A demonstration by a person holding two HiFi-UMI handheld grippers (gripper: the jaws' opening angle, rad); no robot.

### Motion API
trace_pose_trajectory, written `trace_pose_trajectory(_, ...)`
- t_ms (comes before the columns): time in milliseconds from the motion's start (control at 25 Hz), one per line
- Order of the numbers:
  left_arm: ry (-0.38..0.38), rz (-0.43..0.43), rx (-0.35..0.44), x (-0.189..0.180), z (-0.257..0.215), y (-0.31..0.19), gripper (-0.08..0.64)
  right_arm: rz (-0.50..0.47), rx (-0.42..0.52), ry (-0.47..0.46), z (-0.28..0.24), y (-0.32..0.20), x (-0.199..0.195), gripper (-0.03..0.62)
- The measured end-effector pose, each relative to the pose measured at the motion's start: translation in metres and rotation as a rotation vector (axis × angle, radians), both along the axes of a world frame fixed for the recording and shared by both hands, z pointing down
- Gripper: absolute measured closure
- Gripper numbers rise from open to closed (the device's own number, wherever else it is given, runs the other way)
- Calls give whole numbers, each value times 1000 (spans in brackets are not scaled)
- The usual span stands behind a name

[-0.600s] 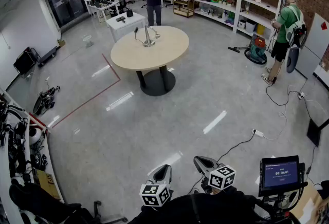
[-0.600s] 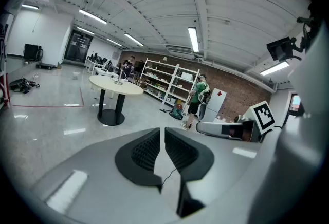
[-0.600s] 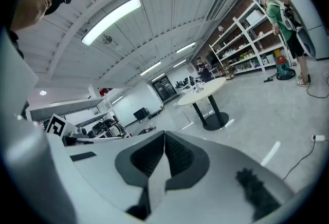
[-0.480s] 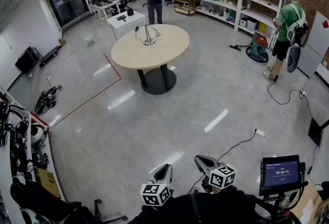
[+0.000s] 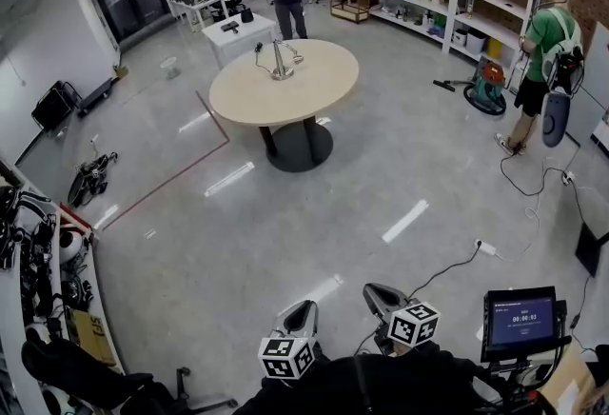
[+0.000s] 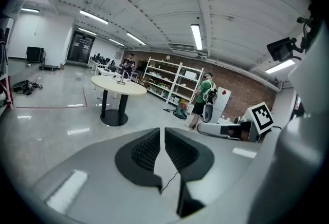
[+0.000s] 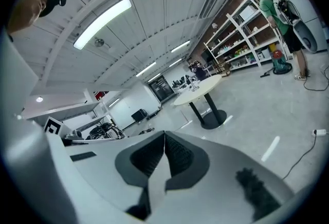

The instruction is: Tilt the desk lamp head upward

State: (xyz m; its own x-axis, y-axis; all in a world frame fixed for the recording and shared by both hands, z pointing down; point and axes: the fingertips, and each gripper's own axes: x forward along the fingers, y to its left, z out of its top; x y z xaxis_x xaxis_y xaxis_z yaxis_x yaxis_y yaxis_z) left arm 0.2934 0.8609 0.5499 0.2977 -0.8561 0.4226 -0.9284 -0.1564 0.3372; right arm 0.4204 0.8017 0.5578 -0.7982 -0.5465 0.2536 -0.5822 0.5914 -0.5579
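- Which step are you in?
- Only the approach, I judge. The desk lamp (image 5: 278,61) stands on the round worktop (image 5: 314,89) at twelve o'clock, well apart from me. My left tongs (image 6: 162,138) and right tongs (image 7: 164,141) are both pressed together, pinching nothing.
- And next?
- I must come near, then spread one pair around the lamp head.

No legible txt or nos.

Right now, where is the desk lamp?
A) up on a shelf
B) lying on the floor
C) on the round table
C: the desk lamp stands on the round table, far across the room.
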Motion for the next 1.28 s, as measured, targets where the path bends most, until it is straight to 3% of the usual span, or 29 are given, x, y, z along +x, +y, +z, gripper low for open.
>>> trace_pose_trajectory(560, 83, 113, 28, -111, 4, -118, 525, 127, -1, 84, 0, -102, -102, 586)
trace_pose_trajectory(840, 131, 66, 21, -193, 15, -152, 529, 105, 19, 139, 1, -132, -181, 586)
trace_pose_trajectory(1040, 148, 74, -1, -208, 21, -165, 529, 97, -2, 154, 4, -145, -203, 586)
trace_pose_trajectory(1280, 124, 53, -43, -201, 35, -212, 529, 91, -53, 120, 25, -196, -192, 586)
